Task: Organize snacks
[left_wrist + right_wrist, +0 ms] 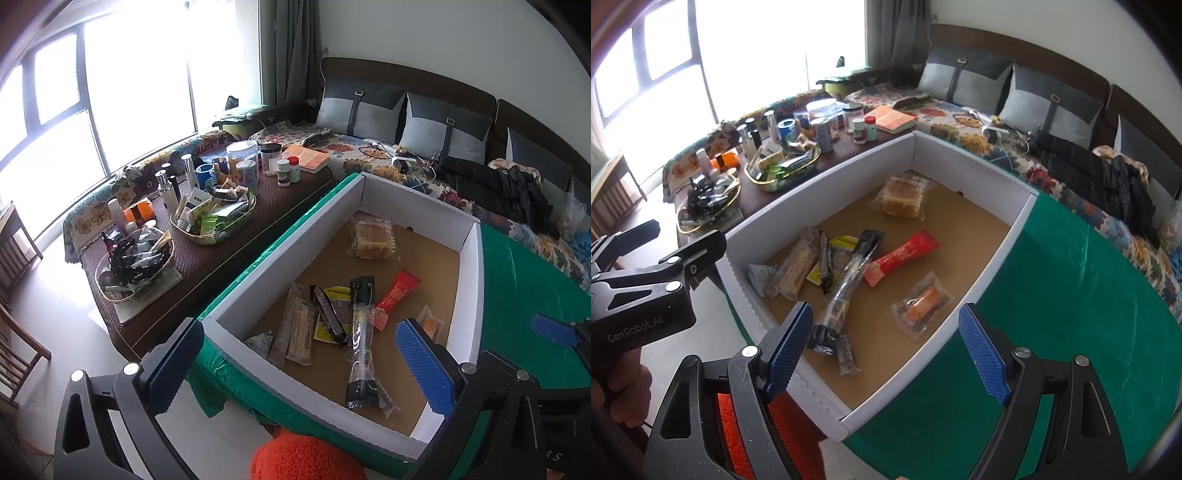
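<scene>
A white-walled cardboard box (468, 295) (993, 251) with a brown floor sits on the green cloth. Loose snacks lie in it: a bagged bread (373, 240) (905, 197), a red packet (397, 291) (901, 256), a clear pack with an orange snack (430, 323) (923, 308), a long clear stick pack (360, 339) (849, 284), beige bars (295, 328) (796, 269) and a black bar (328, 314) (824, 264). My left gripper (301, 365) hovers open above the box's near left corner. My right gripper (886, 350) stands open above the near wall. Neither holds anything.
The green cloth (517, 280) (1052, 295) covers the table right of the box. A dark low table (229, 254) to the left carries two wire baskets, bottles and jars. Behind is a floral sofa (960, 133) with cushions and a black jacket. An orange fuzzy thing (306, 458) lies below.
</scene>
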{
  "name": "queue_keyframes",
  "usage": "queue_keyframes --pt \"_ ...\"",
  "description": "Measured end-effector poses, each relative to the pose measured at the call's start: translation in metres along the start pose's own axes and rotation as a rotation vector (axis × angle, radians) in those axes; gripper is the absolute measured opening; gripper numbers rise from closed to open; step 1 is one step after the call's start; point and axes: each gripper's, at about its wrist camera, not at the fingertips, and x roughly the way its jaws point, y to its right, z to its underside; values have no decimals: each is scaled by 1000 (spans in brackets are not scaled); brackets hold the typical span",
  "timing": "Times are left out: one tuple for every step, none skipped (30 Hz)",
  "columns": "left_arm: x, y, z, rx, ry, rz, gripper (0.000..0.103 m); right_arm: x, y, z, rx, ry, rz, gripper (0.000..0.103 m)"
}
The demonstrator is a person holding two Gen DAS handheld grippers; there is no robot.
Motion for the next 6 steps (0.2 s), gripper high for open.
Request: queue_keyframes --pt "0 1 0 5 1 9 103 0 1 0 2 0 -2 84" --pt "0 2 -1 7 0 15 103 1 1 0 4 -1 -2 84" --pt "1 3 0 7 -1 22 103 2 2 0 5 -2 -2 84" --pt "1 3 0 3 -2 29 103 2 2 0 6 -3 -2 84" --pt "1 3 0 0 -3 30 103 3 3 1 9 -5 -4 84" --pt "2 3 1 -2 -6 28 103 3 3 1 10 -6 -6 84"
